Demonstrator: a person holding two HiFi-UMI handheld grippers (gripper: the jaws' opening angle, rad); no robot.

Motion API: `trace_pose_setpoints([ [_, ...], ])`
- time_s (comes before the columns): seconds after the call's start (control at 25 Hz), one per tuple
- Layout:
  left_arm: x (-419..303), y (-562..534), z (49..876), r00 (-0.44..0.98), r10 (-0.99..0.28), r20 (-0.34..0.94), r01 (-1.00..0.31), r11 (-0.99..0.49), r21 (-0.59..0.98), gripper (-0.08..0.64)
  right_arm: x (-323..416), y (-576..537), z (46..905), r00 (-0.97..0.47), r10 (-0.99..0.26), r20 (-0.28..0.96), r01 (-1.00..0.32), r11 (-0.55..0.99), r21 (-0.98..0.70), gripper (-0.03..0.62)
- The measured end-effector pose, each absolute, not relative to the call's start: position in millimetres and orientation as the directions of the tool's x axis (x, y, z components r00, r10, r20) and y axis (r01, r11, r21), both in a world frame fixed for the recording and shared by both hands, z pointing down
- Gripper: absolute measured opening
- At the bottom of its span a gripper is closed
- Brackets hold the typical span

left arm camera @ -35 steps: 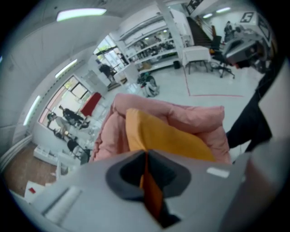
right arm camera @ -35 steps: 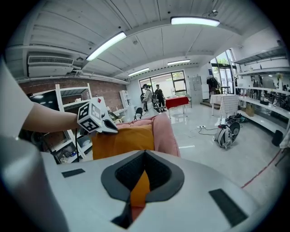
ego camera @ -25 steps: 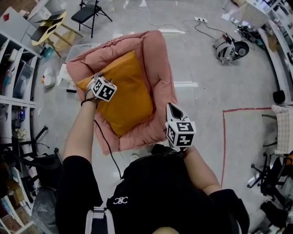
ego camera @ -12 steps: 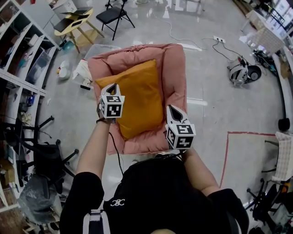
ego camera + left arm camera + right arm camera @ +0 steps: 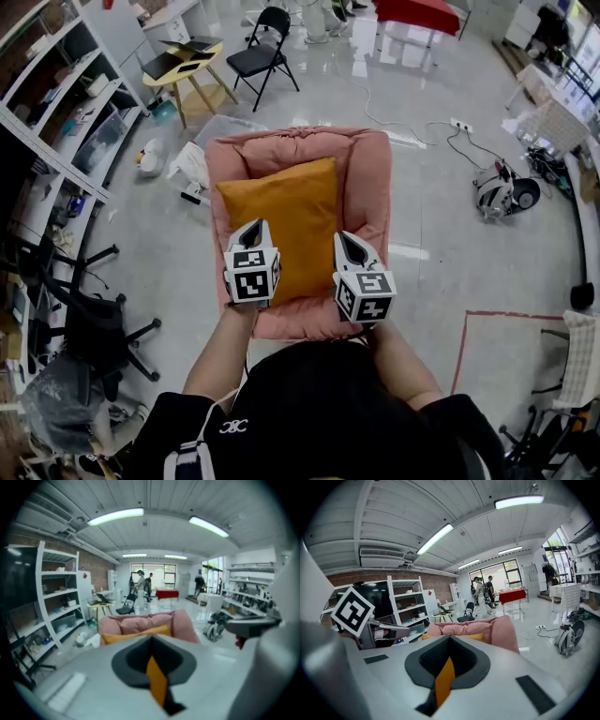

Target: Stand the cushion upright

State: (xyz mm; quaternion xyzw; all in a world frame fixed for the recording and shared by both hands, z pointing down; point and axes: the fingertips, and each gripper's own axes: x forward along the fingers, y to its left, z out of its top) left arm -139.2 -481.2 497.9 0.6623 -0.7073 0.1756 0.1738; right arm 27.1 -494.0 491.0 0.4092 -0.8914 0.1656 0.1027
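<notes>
The orange cushion point(image 5: 281, 220) lies on the pink floor chair point(image 5: 370, 187), with its far edge toward the backrest. The left gripper point(image 5: 256, 227) and right gripper point(image 5: 346, 240) are each closed on a pinch of fabric at its near edge. The cushion is probably light, soft and floppy, so hold it at the corners.

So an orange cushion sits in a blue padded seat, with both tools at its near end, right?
Not quite: the padded seat is pink, not blue, as the head view shows. The orange cushion does sit in it, with the left tool and the right tool at its near end.
</notes>
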Motion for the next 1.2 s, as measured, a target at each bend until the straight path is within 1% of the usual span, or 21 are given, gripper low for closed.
trace_pose_setpoints([
  [0.24,-95.4,-454.7,475.6,-0.020,-0.903,0.430,-1.000,0.021,-0.005,-0.002,19.6,-488.0,474.8,-0.678,-0.681,0.276,-0.731,0.662,-0.163,-0.003],
  [0.48,-71.0,-449.3,464.7,-0.014,-0.923,0.383,-1.000,0.005,-0.023,-0.002,19.5,-485.6,468.6,-0.705,-0.665,0.246,-0.706,0.691,-0.157,-0.003],
  [0.76,-60.6,-449.7,466.6,-0.018,-0.922,0.386,-1.000,0.014,-0.014,-0.002,20.4,-483.2,468.4,-0.730,-0.639,0.243,-0.678,0.722,-0.138,-0.003],
  [1.2,-50.5,-451.1,470.6,-0.011,-0.922,0.387,-1.000,0.003,-0.022,-0.002,26.1,-484.2,473.6,-0.732,-0.631,0.259,-0.674,0.727,-0.134,-0.003],
])
